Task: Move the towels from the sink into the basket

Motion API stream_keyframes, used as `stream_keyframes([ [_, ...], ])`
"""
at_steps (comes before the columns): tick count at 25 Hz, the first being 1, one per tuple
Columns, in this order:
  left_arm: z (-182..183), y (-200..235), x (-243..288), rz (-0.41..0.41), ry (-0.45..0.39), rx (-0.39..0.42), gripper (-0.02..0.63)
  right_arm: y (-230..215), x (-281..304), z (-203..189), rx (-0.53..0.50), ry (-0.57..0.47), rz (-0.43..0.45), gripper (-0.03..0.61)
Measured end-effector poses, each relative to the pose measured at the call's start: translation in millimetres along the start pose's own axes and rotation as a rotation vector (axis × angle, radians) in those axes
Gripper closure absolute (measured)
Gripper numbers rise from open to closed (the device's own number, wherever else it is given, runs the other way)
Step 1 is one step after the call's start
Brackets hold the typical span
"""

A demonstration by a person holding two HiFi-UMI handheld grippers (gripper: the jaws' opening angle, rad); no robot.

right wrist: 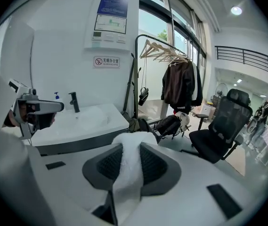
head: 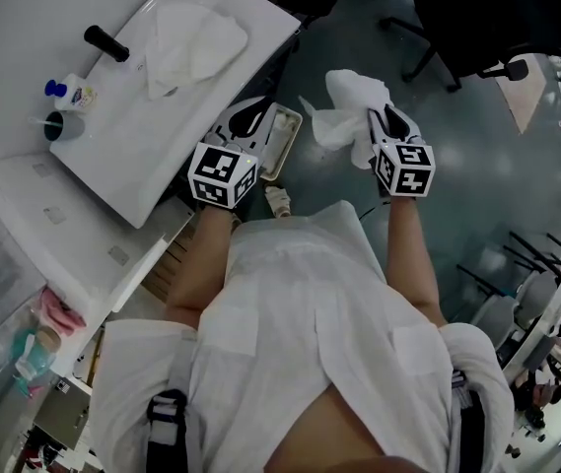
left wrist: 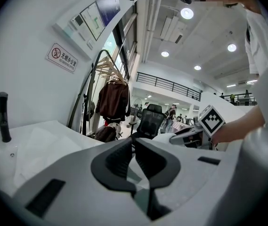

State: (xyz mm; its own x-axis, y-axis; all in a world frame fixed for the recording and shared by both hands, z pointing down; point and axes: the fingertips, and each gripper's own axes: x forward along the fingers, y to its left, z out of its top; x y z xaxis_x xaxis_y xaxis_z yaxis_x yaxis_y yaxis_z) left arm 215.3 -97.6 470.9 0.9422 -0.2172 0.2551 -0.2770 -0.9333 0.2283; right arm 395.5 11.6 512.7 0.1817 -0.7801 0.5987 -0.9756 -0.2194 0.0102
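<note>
Now, right gripper [head: 380,118] clamping white towel [head: 355,95], left gripper [left wrist: 134,145] closed, empty, no-smoking sign [left wrist: 62,58]

White towel [right wrist: 126,173] in right claw [right wrist: 130,150]

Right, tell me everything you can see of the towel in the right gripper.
The towel is white, soft-looking cloth with a fluffy surface, crumpled into loose folds. The right gripper is clamped on it: a bunched strip runs between the two dark pads, and the rest billows out ahead of the jaws and toward the left gripper's side. It hangs in the air above the grey floor, clear of the sink, touching nothing but the gripper.
</note>
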Motion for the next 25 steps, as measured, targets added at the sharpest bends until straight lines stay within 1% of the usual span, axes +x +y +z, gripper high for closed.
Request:
stream_keyframes([
  [5, -6, 2, -3, 0.023, 0.009, -0.008, 0.584, -3, 9, -23, 0.003, 0.055, 0.014, 0.466],
  [10, -10, 11, -13, 0.056, 0.019, -0.015, 0.584, 7, 22, -45, 0.024, 0.112, 0.052, 0.466],
  [16, -7, 27, -27, 0.094, 0.02, -0.01, 0.584, 40, 47, -65, 0.081, 0.183, 0.12, 0.466],
  [22, -7, 46, -51, 0.144, 0.031, -0.012, 0.584, 82, 75, -64, 0.103, 0.231, 0.176, 0.466],
  [25, -9, 55, -63, 0.167, 0.034, -0.016, 0.584, 100, 87, -65, 0.102, 0.269, 0.201, 0.454],
])
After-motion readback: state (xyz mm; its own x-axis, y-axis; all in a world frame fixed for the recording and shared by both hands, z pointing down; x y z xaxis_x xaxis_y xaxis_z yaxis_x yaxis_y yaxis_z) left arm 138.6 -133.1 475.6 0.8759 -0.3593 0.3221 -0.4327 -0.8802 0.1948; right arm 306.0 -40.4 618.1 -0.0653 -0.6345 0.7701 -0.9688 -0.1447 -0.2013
